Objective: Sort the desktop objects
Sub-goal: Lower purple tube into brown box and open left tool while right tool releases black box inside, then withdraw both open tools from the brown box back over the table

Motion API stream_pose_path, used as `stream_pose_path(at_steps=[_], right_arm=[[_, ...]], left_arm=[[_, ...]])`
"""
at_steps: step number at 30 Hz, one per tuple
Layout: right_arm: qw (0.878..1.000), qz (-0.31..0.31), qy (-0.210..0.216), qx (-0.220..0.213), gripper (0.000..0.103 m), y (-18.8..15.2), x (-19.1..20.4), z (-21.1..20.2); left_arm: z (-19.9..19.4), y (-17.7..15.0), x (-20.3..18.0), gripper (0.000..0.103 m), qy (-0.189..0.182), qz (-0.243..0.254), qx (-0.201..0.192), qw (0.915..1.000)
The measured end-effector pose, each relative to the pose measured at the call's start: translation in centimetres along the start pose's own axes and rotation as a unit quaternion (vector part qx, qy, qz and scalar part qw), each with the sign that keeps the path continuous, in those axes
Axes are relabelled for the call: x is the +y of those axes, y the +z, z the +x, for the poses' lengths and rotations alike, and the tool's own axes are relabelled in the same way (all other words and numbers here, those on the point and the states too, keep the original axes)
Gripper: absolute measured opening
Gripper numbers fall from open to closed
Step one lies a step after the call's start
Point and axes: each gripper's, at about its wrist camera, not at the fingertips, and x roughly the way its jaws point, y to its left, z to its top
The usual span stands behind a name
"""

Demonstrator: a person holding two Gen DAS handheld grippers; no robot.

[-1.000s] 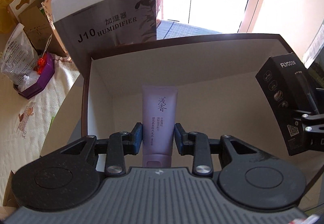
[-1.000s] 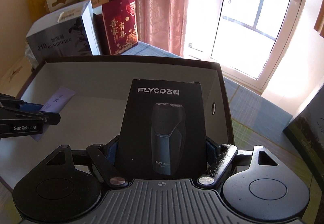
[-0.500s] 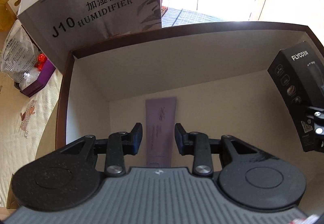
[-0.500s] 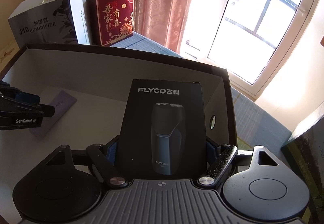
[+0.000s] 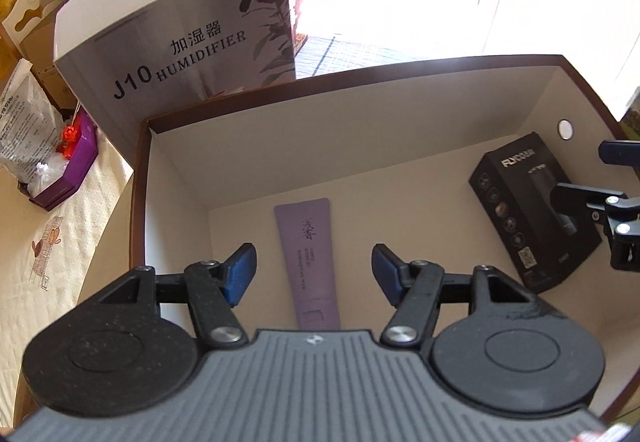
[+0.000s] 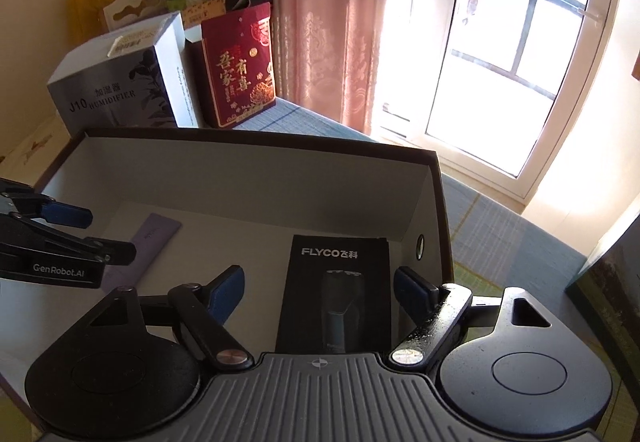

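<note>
A purple tube (image 5: 308, 262) lies flat on the floor of the brown-rimmed white box (image 5: 248, 158), near its left wall. My left gripper (image 5: 314, 274) hangs open above the tube, fingers wide apart and clear of it. The black FLYCO shaver box (image 6: 336, 290) lies flat at the right end of the white box (image 6: 256, 178). Over it, my right gripper (image 6: 320, 292) is open, with both blue pads off the carton. In the left wrist view the shaver box (image 5: 524, 202) shows at the right. The tube (image 6: 154, 238) shows partly behind the left gripper in the right wrist view.
A grey J10 humidifier carton (image 5: 180, 42) stands just behind the box's far left corner. A red gift bag (image 6: 240, 66) stands beside it, by the pink curtain (image 6: 332, 14). A purple tray with bags (image 5: 60, 170) sits on the cream cloth at left.
Both grippers have opened. The tube left my left gripper first and lies in the box; the shaver box has dropped out of my right gripper onto the box floor. Both grippers rose.
</note>
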Motion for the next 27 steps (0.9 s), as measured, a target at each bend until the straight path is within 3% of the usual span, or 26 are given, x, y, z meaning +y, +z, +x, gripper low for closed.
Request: stream_pose_path(at_steps=[1,9,27], right_arm=[[1.0,0.002,0.004,-0.007,0.087,-0.1,0.0,-0.6],[0.997,0.051,0.04,-0.049,0.101,-1.7,-0.4,-5.5],[0.987,0.074,0.038,-0.137,0.101,-4.4,2.3,-16.7]], left_arm=[[-0.5,-0.1,-0.1,0.071,0.0,0.001,-0.003,1.0],[-4.8,-0.8,-0.8,0.077,-0.016,0.004,-0.037,0.9992],[-17.3,-4.6,-1.6,0.085,-0.008,0.009,-0.123,0.9923]])
